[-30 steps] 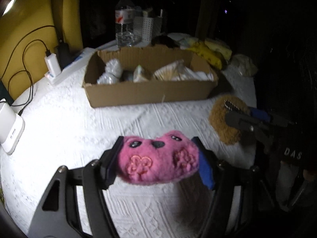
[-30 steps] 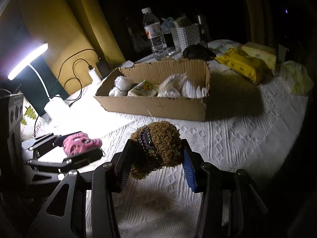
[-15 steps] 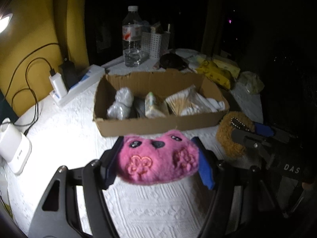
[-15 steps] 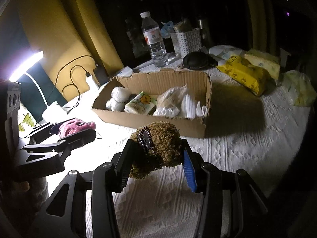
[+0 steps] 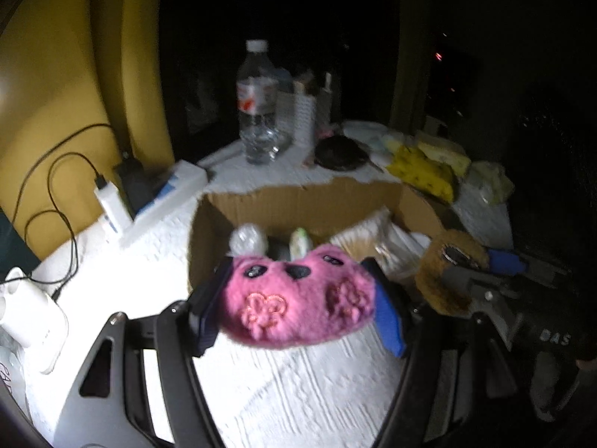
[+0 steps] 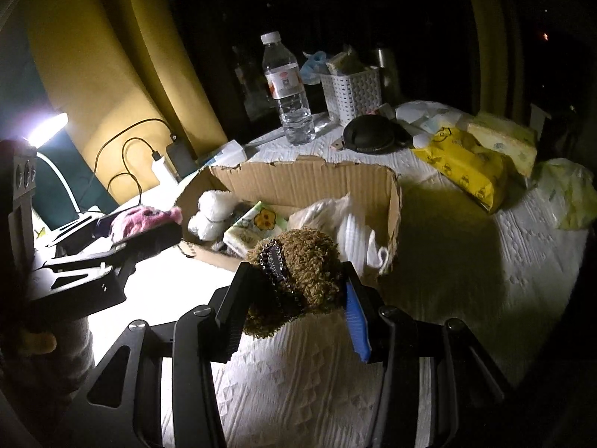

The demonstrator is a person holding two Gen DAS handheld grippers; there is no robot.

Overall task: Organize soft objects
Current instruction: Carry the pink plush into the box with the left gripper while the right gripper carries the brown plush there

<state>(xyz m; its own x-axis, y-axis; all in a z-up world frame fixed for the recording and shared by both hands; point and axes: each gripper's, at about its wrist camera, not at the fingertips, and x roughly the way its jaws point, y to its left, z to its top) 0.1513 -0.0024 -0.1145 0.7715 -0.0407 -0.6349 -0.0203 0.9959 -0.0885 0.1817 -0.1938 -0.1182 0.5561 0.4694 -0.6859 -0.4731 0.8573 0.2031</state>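
My left gripper is shut on a pink plush toy with black eyes and embroidered flowers, held above the white cloth at the near wall of the cardboard box. My right gripper is shut on a brown fuzzy plush with a dark beaded strip, held at the box's near right corner. The box holds a white plush, a tissue pack and white bags. Each gripper shows in the other's view: the pink toy at left, the brown plush at right.
Behind the box stand a water bottle, a white basket and a black round case. Yellow packets lie at right. A charger with cables, a power strip and a lit lamp are at left.
Both grippers have moved forward and up toward the box with their toys still held. The box is now closer, and both toys reach its near wall.
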